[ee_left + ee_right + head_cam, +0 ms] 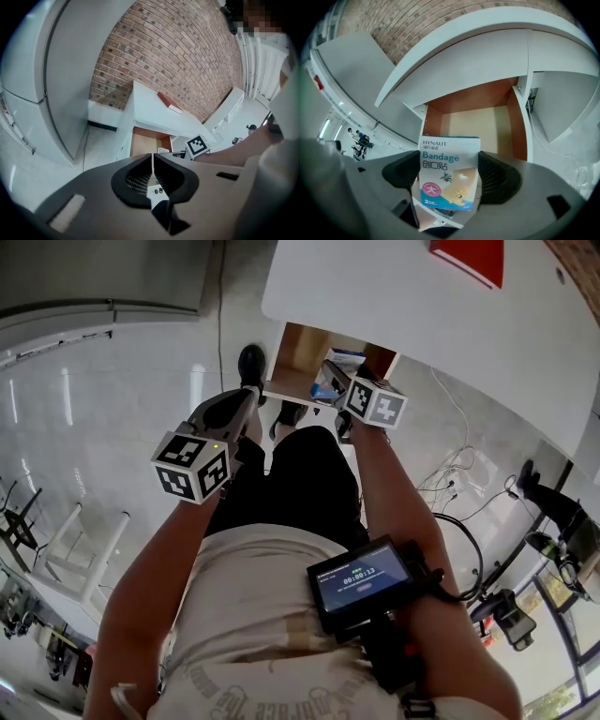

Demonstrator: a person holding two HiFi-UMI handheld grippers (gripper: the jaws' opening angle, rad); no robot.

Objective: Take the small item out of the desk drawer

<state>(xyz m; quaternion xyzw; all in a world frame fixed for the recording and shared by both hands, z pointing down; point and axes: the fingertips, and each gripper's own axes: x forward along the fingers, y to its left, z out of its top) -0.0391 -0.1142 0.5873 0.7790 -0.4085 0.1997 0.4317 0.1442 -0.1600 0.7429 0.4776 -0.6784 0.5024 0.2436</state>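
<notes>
A blue and white bandage box (449, 171) stands upright between the jaws of my right gripper (449, 177), which is shut on it just in front of the open desk drawer (474, 123). The drawer's wooden inside shows nothing else. In the head view the right gripper (337, 382) holds the box (328, 382) at the drawer (300, 348) under the white desk (394, 296). My left gripper (242, 401) hangs lower left of the drawer, apart from it. Its jaws (153, 165) are shut with nothing between them.
A red book (469, 257) lies on the desk top. Cables (450, 474) trail over the glossy floor to the right. A tall white cabinet (47, 93) stands left of the desk, before a brick wall (173, 56). A screen device (361, 582) is strapped on the right forearm.
</notes>
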